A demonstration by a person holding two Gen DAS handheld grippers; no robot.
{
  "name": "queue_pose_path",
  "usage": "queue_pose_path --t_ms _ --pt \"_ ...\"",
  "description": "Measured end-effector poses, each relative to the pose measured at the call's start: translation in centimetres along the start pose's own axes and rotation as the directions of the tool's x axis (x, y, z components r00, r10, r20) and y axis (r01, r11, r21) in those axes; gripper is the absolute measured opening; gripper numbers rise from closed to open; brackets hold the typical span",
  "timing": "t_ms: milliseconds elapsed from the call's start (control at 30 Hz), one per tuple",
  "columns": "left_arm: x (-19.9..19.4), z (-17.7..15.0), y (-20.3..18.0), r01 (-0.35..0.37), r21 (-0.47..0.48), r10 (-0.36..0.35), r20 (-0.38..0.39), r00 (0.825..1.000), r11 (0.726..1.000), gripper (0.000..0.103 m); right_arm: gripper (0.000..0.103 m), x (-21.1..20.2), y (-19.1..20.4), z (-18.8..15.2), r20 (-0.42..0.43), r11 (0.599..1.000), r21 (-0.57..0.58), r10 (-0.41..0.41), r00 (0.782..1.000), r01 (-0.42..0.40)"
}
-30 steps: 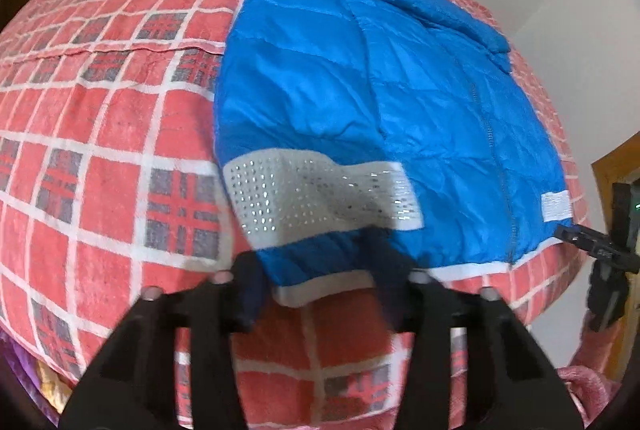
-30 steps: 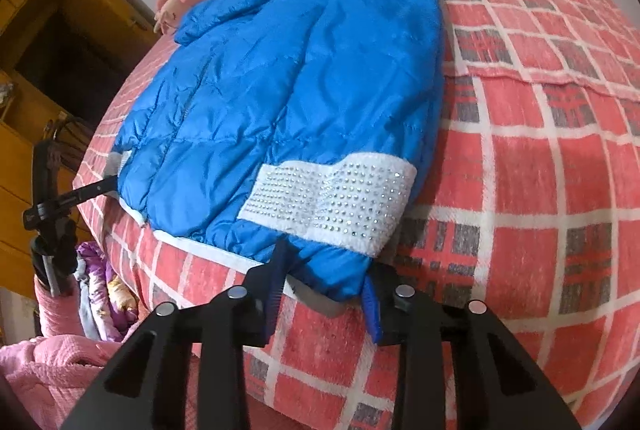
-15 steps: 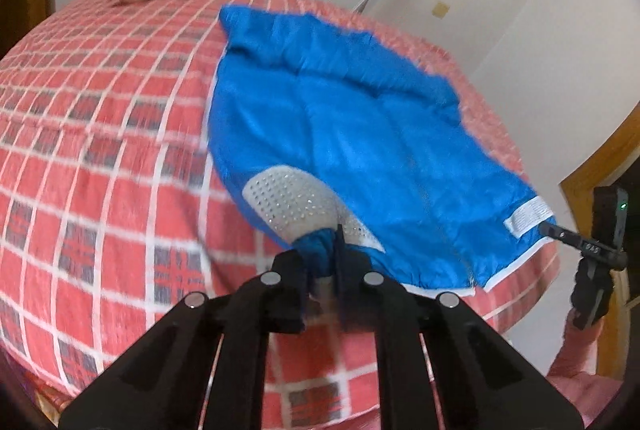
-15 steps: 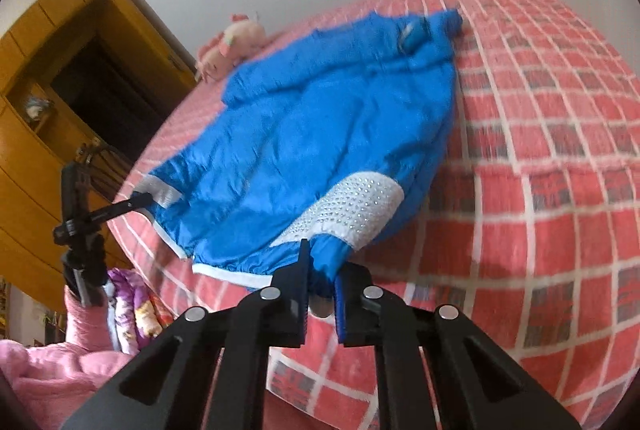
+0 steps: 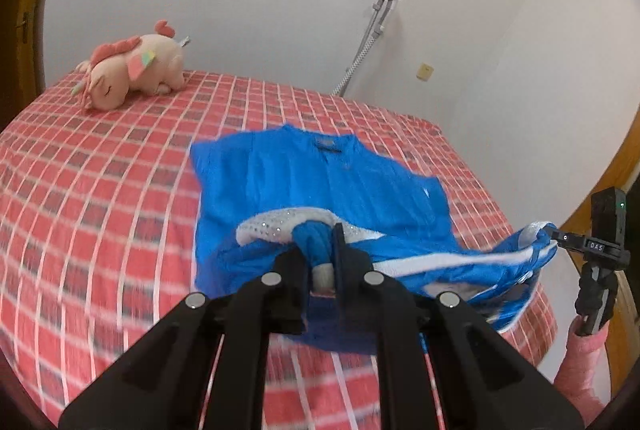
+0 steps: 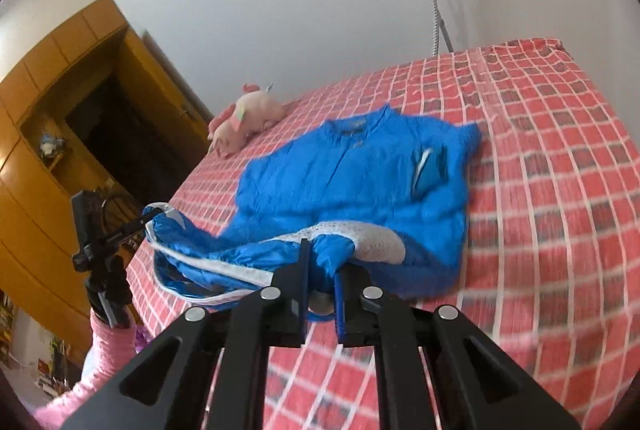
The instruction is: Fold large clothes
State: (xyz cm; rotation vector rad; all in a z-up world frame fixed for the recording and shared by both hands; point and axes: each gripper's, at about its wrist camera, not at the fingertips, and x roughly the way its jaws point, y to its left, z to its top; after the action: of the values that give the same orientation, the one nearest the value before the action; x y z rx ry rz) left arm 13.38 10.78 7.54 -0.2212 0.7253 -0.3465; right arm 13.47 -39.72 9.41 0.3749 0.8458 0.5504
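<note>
Left wrist view, nearest first: the left claw [image 5: 322,262] is clamped on a bunched corner of the blue jacket [image 5: 320,182], pinched where a second ago the jaws stood apart around the flat hem. In the right wrist view the right claw [image 6: 322,278] has likewise closed on the opposite hem corner by the white studded band [image 6: 360,236]. Both corners now hang lifted off the red checked bed [image 5: 100,190], the hem sagging between them, whereas a second ago the whole jacket lay spread flat. Beyond, the chest and collar of the jacket remain on the bed, around its middle. Farther back lies a pink plush toy [image 5: 132,70] near the wall. Judging from this, the bottom-to-collar fold has begun; carrying the hem toward the collar looks like the next step.
</note>
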Motion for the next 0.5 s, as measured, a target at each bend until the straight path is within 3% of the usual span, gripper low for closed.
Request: queue_pose_path --t_ms 267,500 --pt "8.1 6.4 1.8 -0.041 -0.016 0.04 -0.023 0.999 0.999 0.009 0.009 6.0 -4.0 6.8 -0.051 0.996 0.085 -0.036 0.998 0.04" --pt "14.6 9.3 3.0 -0.09 -0.013 0.089 -0.051 0.995 0.996 0.009 0.009 11.8 -8.0 10.6 -0.116 0.985 0.149 -0.064 0.991 0.081"
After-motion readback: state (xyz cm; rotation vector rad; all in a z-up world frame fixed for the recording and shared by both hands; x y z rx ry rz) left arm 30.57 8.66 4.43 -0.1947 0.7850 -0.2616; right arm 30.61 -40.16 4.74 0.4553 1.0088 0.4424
